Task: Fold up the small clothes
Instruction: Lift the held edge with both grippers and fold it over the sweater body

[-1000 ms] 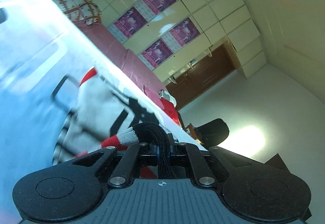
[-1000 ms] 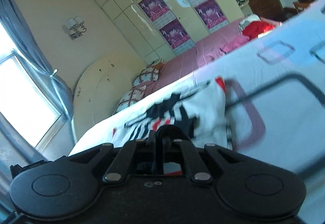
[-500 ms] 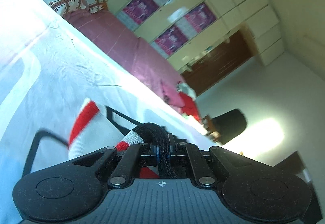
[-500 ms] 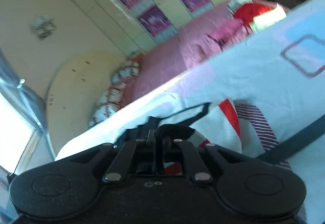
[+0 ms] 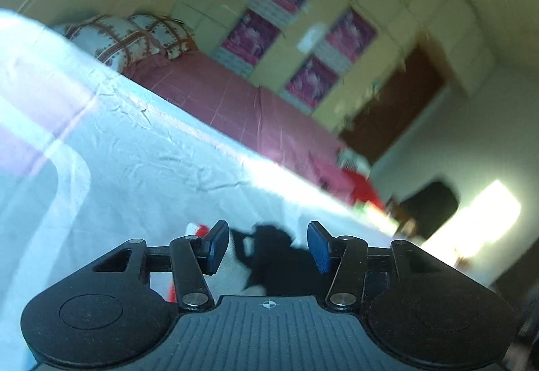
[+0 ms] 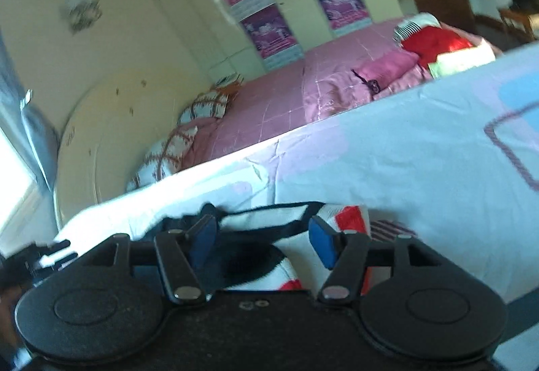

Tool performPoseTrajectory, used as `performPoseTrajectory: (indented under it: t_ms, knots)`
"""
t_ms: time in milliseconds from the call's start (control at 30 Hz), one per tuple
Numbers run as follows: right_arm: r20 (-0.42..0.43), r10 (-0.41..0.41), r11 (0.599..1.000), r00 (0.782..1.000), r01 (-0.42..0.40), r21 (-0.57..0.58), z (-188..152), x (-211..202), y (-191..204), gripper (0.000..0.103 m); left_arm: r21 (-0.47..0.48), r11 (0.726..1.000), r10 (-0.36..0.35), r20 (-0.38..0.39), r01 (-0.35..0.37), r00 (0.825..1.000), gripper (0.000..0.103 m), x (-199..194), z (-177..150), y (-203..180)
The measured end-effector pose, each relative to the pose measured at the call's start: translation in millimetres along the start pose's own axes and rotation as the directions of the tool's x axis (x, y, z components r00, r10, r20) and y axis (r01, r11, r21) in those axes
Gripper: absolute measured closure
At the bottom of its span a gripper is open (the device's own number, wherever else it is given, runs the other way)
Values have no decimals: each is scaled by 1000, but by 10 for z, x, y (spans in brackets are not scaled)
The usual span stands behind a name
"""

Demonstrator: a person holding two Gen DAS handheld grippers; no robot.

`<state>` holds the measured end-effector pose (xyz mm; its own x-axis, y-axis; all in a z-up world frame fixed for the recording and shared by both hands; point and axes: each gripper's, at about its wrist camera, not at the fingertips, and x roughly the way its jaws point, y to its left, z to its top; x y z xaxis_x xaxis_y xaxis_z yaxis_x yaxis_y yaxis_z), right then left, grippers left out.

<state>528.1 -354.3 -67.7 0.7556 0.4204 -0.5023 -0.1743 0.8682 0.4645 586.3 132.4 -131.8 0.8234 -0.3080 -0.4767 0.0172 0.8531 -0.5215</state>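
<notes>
1. left gripper (image 5: 267, 244): jaws opening, blue pads apart. garment (image 5: 266, 256) lies btwn and below them; pads not pressing on it.
2. right gripper (image 6: 261, 241): jaws opening, pads apart. same garment (image 6: 293, 223) sits btwn and just beyond them, not clamped.
3. garment: white w/ black print and red patches, black trim along one edge. lies bunched on the sheet (image 6: 404, 162), close under both tools. fold state: cannot tell, mostly hidden by gripper bodies.
4. sheet: pale, w/ lilac and blue blocks and dark outline shapes; wrinkled; covers the near surface in both views (image 5: 134, 152).
5. striped cloth (image 6: 390, 228): thin dark-red stripes, shows just right of the garment's red patch, touching it. separate item or part of the garment: cannot tell.
6. bed (image 6: 276, 101): pink quilted cover, behind the sheet's far edge. patterned pillows (image 6: 202, 108) at the headboard end; also seen in left view (image 5: 134, 34).
7. clothes pile (image 6: 434, 41): red, pink and striped items on the bed's far end, well apart from the tools.
8. wall cupboards (image 5: 337, 17): cream doors w/ purple posters (image 6: 266, 31). brown door (image 5: 394, 108) beside them.
9. both views blurred; fine detail of print unreadable.
</notes>
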Motion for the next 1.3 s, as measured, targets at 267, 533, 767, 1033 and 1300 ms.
performPoseTrajectory:
  t_ms: [267, 533, 767, 1033, 1300]
  knots:
    - [-86, -82, 972, 993, 61, -226, 97, 410, 301, 43, 215, 976, 63, -212, -16, 975, 52, 341, 86, -294]
    - [-100, -218, 904, 971, 162, -395, 14, 711, 566, 98, 332, 939, 120, -82, -87, 989, 99, 273, -107, -485]
    - [58, -263, 896, 963, 266, -355, 63, 501, 533, 98, 284, 947, 143, 38, -148, 989, 99, 110, 13, -439]
    - [-20, -334, 904, 942, 314, -290, 11, 622, 331, 76, 299, 930, 237, -45, -214, 970, 74, 281, -81, -461]
    - [-33, -184, 901, 982, 155, -406, -12, 675, 994, 74, 423, 904, 92, -63, -57, 994, 67, 163, -108, -1205]
